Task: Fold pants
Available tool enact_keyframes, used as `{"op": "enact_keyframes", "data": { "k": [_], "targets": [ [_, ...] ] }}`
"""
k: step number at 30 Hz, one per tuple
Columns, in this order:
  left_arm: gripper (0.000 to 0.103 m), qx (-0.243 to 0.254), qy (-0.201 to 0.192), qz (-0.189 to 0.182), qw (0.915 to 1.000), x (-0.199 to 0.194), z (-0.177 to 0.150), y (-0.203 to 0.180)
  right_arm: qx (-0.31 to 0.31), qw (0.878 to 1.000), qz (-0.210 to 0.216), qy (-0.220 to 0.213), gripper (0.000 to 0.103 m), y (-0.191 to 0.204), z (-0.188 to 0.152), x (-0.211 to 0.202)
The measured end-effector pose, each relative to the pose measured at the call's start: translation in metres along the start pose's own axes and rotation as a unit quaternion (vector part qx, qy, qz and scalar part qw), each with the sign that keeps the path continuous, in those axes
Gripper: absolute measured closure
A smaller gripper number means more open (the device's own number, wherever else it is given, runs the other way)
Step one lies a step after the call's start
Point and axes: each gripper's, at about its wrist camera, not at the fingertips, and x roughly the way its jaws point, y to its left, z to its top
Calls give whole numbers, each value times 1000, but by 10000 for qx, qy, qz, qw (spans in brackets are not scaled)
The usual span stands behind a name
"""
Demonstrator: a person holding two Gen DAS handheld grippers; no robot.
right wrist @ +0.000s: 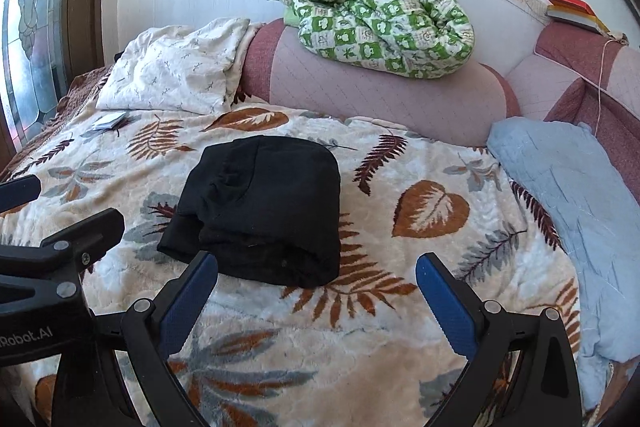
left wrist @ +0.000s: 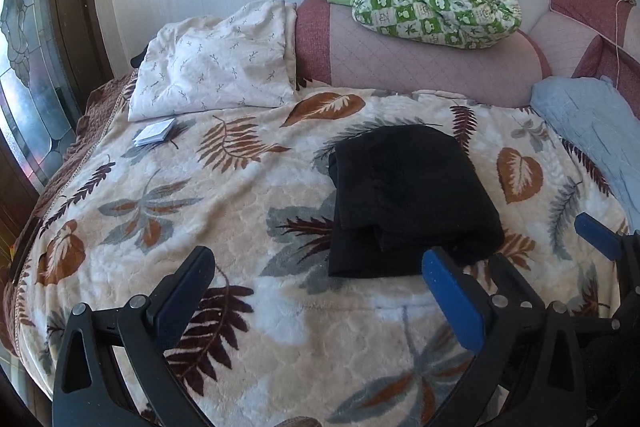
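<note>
1. Two views cover the same bed: the left wrist view shows the right claw (left wrist: 600,239) only as blue pads at its right edge, while the right wrist view shows the left claw (right wrist: 60,207) at its left edge, with white lettering on its black body.
2. The left claw (left wrist: 320,291) hangs over the blanket (left wrist: 240,227) with its fingers wide apart and nothing between them; the right claw (right wrist: 316,291) is likewise spread and holds nothing.
3. The pants (left wrist: 408,199) are black, matte and soft – folded into a thick, roughly rectangular bundle with layered edges showing at the near end.
4. In the right wrist view the pants (right wrist: 264,207) lie in the middle of the bed, just beyond the claw's fingertips, with one lower layer sticking out at the near-left corner.
5. The blanket (right wrist: 400,307) is plush and cream, patterned with brown and grey leaves.
6. A white pillow (left wrist: 212,67) with small sprigs lies at the far left, a pale blue quilted cover (right wrist: 560,207) at the right – and a green-and-white checked quilt (right wrist: 380,15) is heaped on the padded pink headboard (right wrist: 360,95).
7. A small stack of white paper (left wrist: 154,133) lies on the blanket just in front of the pillow.
</note>
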Motion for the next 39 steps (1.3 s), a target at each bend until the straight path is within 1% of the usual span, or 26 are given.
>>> {"op": "enact_keyframes", "data": {
  "k": [5, 8, 10, 15, 21, 29, 34, 39],
  "targets": [
    [0, -117, 126, -28, 9998, 35, 9, 9, 6, 10000, -12, 85, 2, -2, 3, 33],
    [0, -231, 192, -94, 9995, 48, 9, 14, 44, 9999, -59, 125, 2, -4, 2, 48],
    [0, -290, 169, -111, 9994, 52, 7, 17, 159, 9998, -66, 143, 2, -9, -1, 55],
    [0, -262, 21, -58, 9996, 54, 5, 20, 542, 9983, -10, 197, 2, -21, -9, 63],
    [0, -263, 99, -109, 9995, 59, 4, 20, 832, 9955, 203, 400, 2, -26, -17, 70],
    [0, -229, 208, -218, 9993, 62, 0, 18, 482, 9974, 333, 414, 2, -7, -21, 64],
    [0, -210, 178, -255, 9993, 59, -1, 16, 289, 9977, 402, 471, 2, 6, -26, 63],
    [0, -225, 186, -328, 9990, 58, -2, 15, 271, 9973, 446, 521, 2, 8, -29, 65]
  ]
}}
